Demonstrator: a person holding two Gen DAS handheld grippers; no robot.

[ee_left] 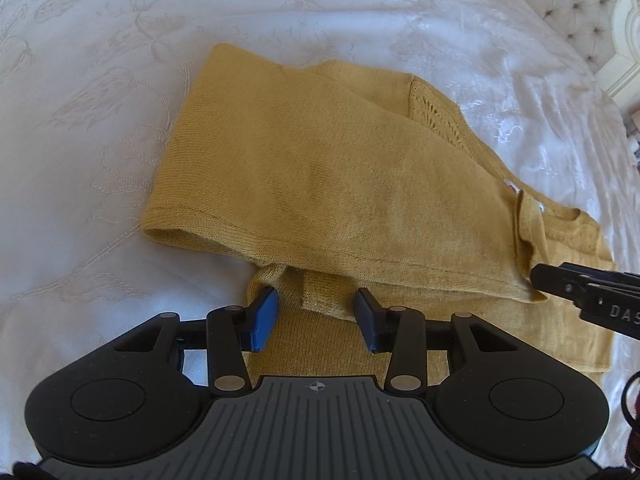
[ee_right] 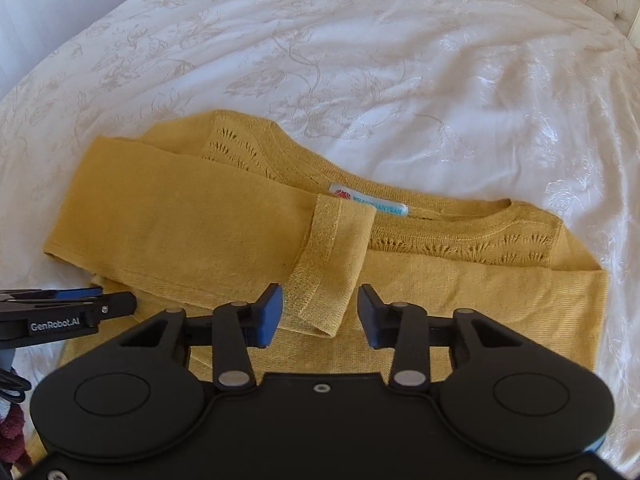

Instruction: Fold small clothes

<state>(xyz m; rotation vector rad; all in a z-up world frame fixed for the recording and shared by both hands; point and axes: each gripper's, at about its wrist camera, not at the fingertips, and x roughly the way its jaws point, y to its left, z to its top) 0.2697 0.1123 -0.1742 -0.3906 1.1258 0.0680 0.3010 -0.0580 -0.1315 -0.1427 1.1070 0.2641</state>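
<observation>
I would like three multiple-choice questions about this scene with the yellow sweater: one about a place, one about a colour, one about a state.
1. Where does the sleeve cuff lie?
A. across the sweater's front
B. off the bed
C. under the headboard

2. What colour are the right gripper pads?
A. red
B. blue
C. white

3. How does the left gripper stand?
A. clamped on the label
B. open, over the sweater's edge
C. shut on the bedspread

Answers: 1 A, the sleeve is folded over the yellow sweater, its cuff below the label; 2 B, both pads show blue; 3 B, a gap shows between its fingers, with knit below, on the white bedspread.
</observation>
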